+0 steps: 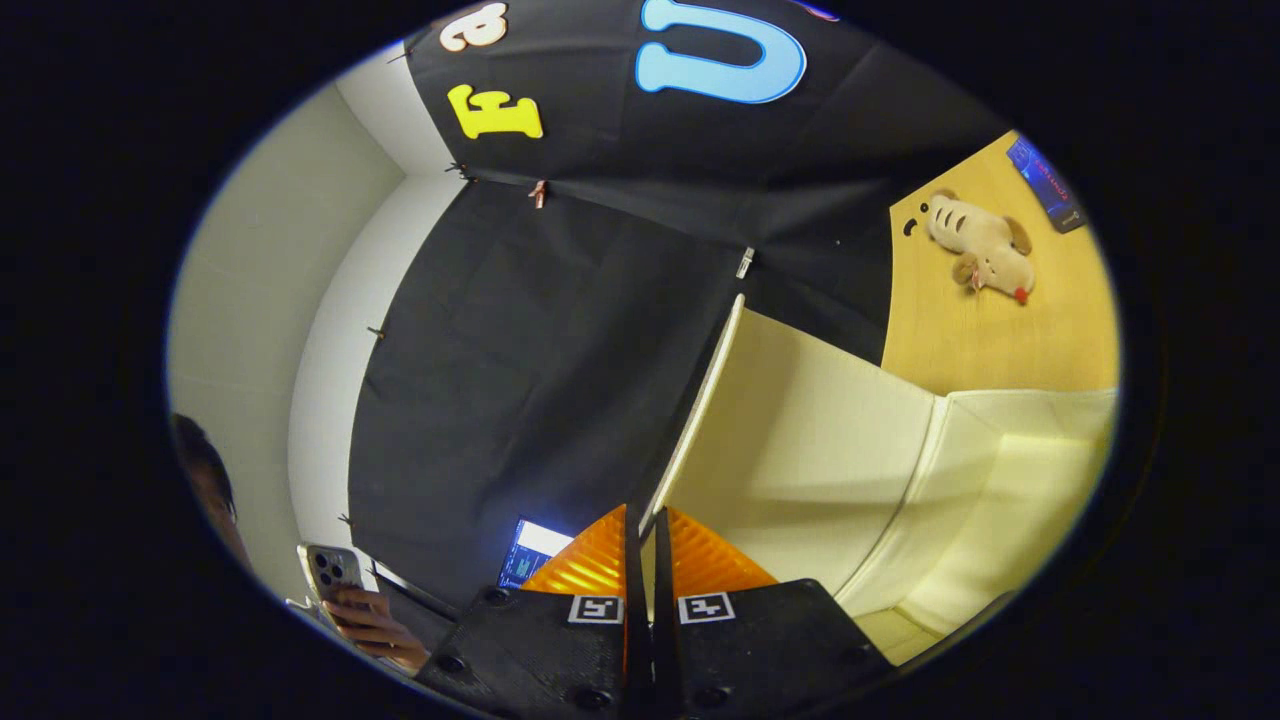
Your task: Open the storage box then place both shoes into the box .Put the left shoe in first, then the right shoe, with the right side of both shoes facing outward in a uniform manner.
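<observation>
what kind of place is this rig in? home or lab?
Likely a staged recording booth, not a home: black cloth wall clipped up over plain white walls, a wooden table with a plush toy, and the gripper shut on the cream storage box lid.

The lid (pixel 700 400) of the storage box (pixel 960 500) was pinched edge-on between the gripper (pixel 646 525) fingers. A plush toy (pixel 980 250) was seen on the table (pixel 990 340) beyond the box, with a phone (pixel 335 575) held left of the fingers.
</observation>
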{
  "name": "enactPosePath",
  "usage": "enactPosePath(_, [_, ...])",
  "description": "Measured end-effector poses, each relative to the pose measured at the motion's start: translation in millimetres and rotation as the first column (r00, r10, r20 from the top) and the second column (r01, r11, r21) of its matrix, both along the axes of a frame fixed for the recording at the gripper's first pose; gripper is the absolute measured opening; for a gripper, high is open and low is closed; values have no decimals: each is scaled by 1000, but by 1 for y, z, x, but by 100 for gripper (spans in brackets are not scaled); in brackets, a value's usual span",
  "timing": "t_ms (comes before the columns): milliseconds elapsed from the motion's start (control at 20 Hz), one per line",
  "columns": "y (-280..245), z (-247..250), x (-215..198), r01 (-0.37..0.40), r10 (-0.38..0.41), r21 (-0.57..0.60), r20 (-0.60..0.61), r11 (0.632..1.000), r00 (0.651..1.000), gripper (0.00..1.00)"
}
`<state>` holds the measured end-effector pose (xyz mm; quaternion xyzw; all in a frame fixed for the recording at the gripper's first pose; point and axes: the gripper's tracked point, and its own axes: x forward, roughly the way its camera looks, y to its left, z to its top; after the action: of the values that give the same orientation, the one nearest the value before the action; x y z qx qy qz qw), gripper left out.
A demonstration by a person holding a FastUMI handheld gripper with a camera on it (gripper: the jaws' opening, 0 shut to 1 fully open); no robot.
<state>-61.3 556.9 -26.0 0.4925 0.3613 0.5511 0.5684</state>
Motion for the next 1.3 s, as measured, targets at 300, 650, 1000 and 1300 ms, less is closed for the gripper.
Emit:
enactPosePath(300, [27, -19, 13, 31, -32, -66, -16, 997, 999, 56])
enactPosePath(650, [-20, -70, 35, 205, -171, -282, 143, 937, 975, 95])
enactPosePath(1000, [-145, -122, 38, 380, -238, -462, 338, 801, 911, 96])
enactPosePath(1300, [-291, -196, 27, 453, -240, -660, 392, 599, 888, 96])
